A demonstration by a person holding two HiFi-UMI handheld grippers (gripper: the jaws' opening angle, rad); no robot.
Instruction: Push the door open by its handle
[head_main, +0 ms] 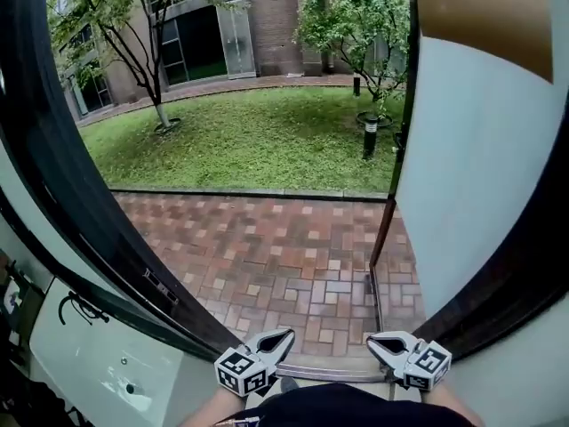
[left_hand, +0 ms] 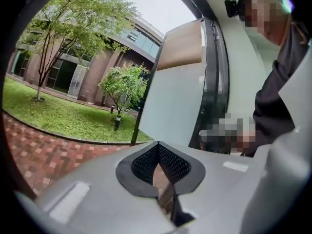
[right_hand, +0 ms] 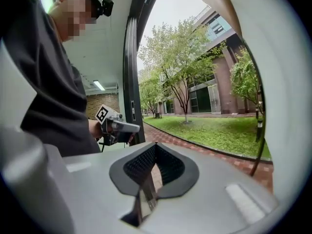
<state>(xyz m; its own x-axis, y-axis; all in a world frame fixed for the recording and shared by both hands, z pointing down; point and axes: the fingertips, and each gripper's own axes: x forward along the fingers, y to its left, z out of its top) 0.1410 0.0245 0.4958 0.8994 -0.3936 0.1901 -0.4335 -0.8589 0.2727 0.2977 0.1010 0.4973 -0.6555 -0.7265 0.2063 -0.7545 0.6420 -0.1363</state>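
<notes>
While the door (head_main: 480,176) stood swung wide at the right over the brick paving (head_main: 284,256), the left claw (head_main: 283,338) and right claw (head_main: 378,343) hung low, clear of it, both closed and empty.

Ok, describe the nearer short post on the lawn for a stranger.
Past the brick paving lies a lawn. At its right side, before the small bushy tree, stands a short dark post. The other post stands farther back, by the path.

No words, brands or numbers reading legibly anywhere, only black-and-white square markers (head_main: 238,369) showing on the cubes of the left hand-held gripper (head_main: 286,334) and right hand-held gripper (head_main: 373,340)
</notes>
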